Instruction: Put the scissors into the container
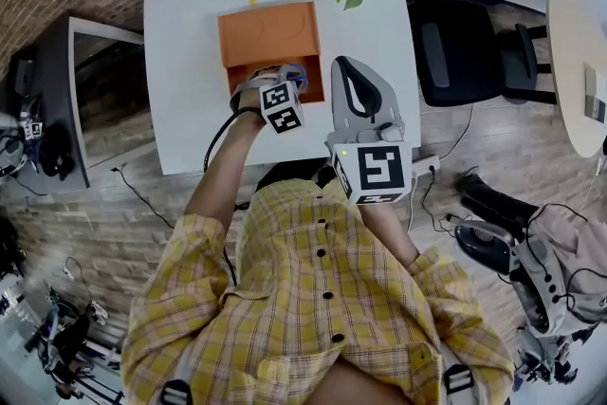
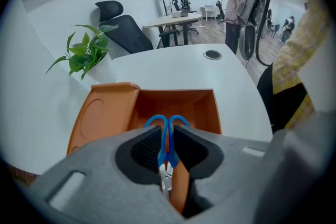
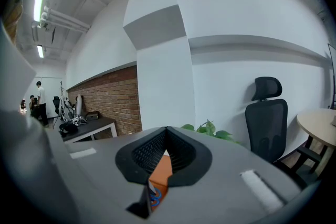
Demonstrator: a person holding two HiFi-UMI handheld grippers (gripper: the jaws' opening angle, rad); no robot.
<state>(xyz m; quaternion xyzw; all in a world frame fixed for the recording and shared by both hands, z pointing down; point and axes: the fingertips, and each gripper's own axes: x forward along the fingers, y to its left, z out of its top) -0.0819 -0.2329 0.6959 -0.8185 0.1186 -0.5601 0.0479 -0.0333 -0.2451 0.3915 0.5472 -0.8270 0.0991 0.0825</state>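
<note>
Left gripper [image 2: 167, 136] clamps the scissors [image 2: 166, 150] at lower centre, over the open container [image 2: 178, 105]; release remains. Right gripper [image 3: 166, 136] is closed, empty.

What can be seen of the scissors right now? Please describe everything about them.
The scissors have two blue, plastic-looking handle loops and bare silver metal blades, and they are closed. The left tool is shut on them just below the loops. The loops point away from the tool and the blades point back toward it. They are held over the open compartment of the orange container; it cannot be told whether they touch it. Nothing else is seen touching them.
</note>
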